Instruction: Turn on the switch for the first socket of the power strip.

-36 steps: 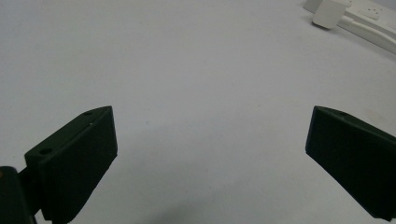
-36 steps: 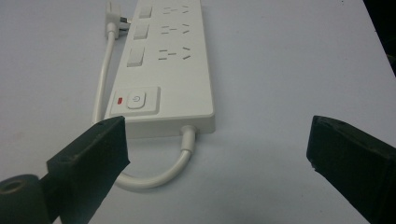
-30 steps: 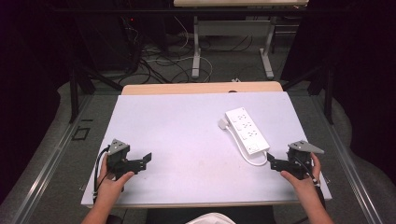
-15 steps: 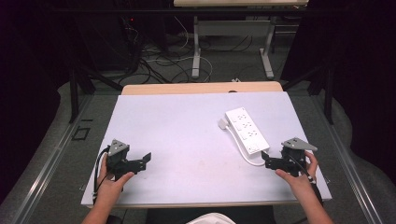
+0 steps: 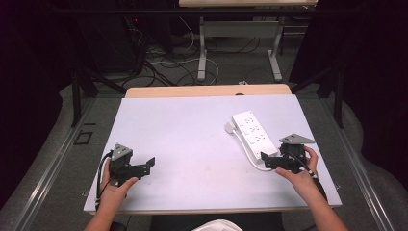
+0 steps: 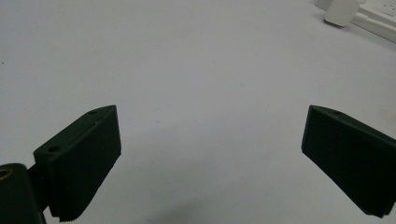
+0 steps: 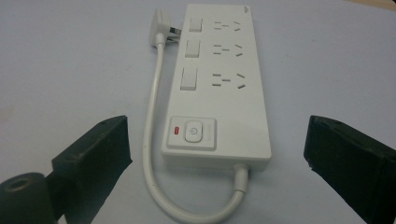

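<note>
A white power strip (image 5: 252, 134) lies on the right part of the pale table (image 5: 192, 134), with its short cord (image 5: 250, 156) looping from the near end round to the plug (image 5: 230, 127) lying beside the far end. My right gripper (image 5: 266, 161) is open just short of the strip's near end. In the right gripper view the strip (image 7: 224, 88) lies lengthwise between the wide-apart jaws of that gripper (image 7: 215, 135), its power button (image 7: 192, 131) nearest; nothing is held. My left gripper (image 5: 148, 166) rests open at the front left over bare table, its jaws (image 6: 210, 126) empty.
The plug (image 6: 343, 11) and a corner of the strip (image 6: 373, 11) show far off in the left gripper view. A wooden board (image 5: 207, 90) borders the table's far edge. Beyond it stand desk legs (image 5: 202, 48) and floor cables (image 5: 163, 62).
My right gripper has moved left and slightly forward, up to the near end of the power strip. The left gripper has stayed put.
</note>
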Demonstrator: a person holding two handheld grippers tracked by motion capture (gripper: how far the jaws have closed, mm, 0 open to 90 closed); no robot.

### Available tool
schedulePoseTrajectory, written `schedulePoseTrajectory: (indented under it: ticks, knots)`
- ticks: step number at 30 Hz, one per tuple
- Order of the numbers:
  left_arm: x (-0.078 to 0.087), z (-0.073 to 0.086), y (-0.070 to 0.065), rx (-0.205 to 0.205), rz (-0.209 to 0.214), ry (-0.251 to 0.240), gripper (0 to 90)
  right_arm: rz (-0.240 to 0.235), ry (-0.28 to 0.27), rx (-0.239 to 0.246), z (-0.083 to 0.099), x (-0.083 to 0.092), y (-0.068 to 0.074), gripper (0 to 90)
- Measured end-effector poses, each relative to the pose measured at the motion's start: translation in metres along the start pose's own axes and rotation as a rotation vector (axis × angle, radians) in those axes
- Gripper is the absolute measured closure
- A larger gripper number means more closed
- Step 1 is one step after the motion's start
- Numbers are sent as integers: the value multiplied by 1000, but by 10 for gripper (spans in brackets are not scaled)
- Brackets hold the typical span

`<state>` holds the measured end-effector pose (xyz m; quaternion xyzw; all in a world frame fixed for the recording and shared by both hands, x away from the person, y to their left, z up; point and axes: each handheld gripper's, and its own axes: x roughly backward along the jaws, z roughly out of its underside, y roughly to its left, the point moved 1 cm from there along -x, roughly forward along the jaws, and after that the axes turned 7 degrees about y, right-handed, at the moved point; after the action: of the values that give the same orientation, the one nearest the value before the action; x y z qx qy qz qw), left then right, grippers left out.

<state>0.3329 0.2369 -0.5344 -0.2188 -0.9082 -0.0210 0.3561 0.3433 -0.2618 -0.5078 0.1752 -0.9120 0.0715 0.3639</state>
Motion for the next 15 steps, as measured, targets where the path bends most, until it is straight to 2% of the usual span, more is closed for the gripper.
schedulePoseTrajectory:
  ticks: [9, 15]
  knots:
    - [0, 0, 0, -4, -1, 3, 50, 13, 24, 25, -20, -3, 7, 48]
    - [0, 1, 0, -1, 1, 1, 50, 17, 53, -11, -35, -5, 7, 36]
